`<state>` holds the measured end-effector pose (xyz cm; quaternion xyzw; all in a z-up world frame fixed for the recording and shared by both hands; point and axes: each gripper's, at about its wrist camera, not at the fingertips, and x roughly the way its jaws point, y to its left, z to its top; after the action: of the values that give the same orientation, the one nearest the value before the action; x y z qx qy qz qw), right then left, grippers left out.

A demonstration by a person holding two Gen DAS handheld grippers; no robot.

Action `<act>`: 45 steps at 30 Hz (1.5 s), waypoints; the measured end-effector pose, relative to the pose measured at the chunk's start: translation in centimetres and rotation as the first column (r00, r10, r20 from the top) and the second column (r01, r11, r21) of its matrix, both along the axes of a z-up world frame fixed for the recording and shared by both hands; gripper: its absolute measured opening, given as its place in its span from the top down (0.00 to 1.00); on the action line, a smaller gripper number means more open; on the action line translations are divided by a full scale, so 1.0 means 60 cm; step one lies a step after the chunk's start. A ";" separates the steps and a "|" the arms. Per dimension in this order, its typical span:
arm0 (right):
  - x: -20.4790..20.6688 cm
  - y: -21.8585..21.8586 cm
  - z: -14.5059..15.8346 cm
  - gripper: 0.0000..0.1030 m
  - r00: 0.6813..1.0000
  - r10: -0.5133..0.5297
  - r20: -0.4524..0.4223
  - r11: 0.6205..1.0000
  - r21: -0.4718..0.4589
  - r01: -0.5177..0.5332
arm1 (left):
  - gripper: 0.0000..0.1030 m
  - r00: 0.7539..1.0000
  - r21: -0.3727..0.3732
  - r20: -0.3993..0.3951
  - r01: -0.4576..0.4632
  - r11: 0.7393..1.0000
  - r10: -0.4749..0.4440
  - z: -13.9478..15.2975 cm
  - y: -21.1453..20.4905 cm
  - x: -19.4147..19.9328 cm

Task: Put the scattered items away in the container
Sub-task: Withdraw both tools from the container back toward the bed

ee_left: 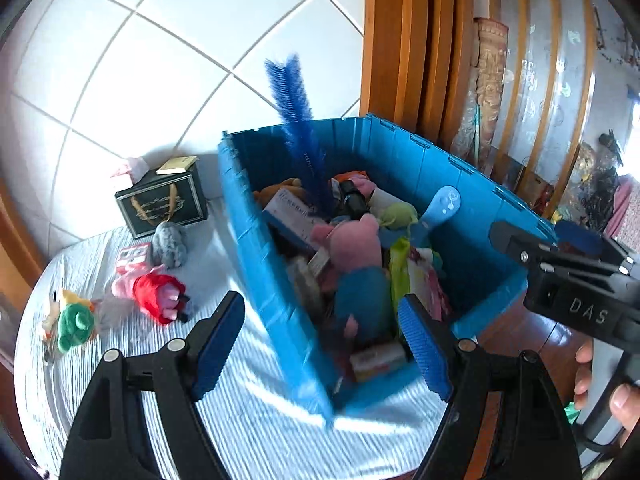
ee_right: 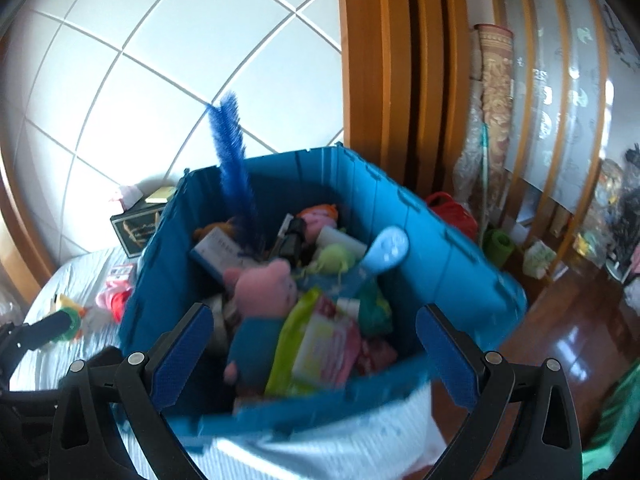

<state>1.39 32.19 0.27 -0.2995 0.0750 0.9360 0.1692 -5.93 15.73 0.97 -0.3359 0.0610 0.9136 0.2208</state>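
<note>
Both tools gape empty: the left tool [ee_left: 320,344] and right tool [ee_right: 316,352] hover over the blue container [ee_left: 256,240], centre frame and nearly full. Probably between picks; next, reach the red-dressed plush [ee_left: 154,296] lower left on the bed [ee_left: 240,420].

Both wrist cameras look steeply down and forward, from close above, toward the white tiled wall [ee_left: 168,40]. The left wrist view sits at the near-left corner of the blue storage bin [ee_left: 448,168], taking in the striped bed [ee_left: 132,360]; the right wrist view hangs over its near rim. Both share the bin's contents and the blue feather [ee_right: 230,148].
</note>
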 end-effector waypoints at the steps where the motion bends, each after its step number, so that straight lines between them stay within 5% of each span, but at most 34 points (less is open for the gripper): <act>1: 0.013 -0.013 -0.004 0.00 1.000 0.001 0.000 1.000 -0.004 -0.001 | 0.23 1.000 0.006 -0.002 -0.007 1.000 0.007 -0.005 -0.022 0.018; 10: 0.072 -0.149 -0.039 0.00 0.996 0.085 0.002 0.996 -0.019 -0.085 | 0.22 0.998 0.026 0.001 -0.062 0.998 0.062 -0.037 -0.144 0.086; 23: -0.010 -0.275 -0.045 0.00 0.967 0.256 -0.004 0.966 -0.034 -0.256 | 0.22 0.967 0.038 0.030 -0.254 0.966 0.253 -0.059 -0.296 0.048; 29: -0.092 -0.334 -0.055 0.00 0.930 0.368 0.000 0.929 -0.047 -0.368 | 0.22 0.927 0.039 0.040 -0.375 0.926 0.374 -0.068 -0.371 -0.003; 38: -0.215 -0.434 -0.098 0.00 0.869 0.494 0.036 0.867 -0.097 -0.489 | 0.22 0.831 -0.008 0.063 -0.553 0.833 0.552 -0.101 -0.508 -0.058; 45: -0.285 -0.558 -0.118 0.00 0.846 0.530 0.058 0.846 -0.091 -0.525 | 0.22 0.806 0.006 0.090 -0.587 0.809 0.585 -0.125 -0.636 -0.112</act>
<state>-15.71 -1.29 -6.81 -0.3523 0.0164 0.9301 -0.1024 -12.64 -22.43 -6.54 -0.3725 -0.0700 0.9232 -0.0637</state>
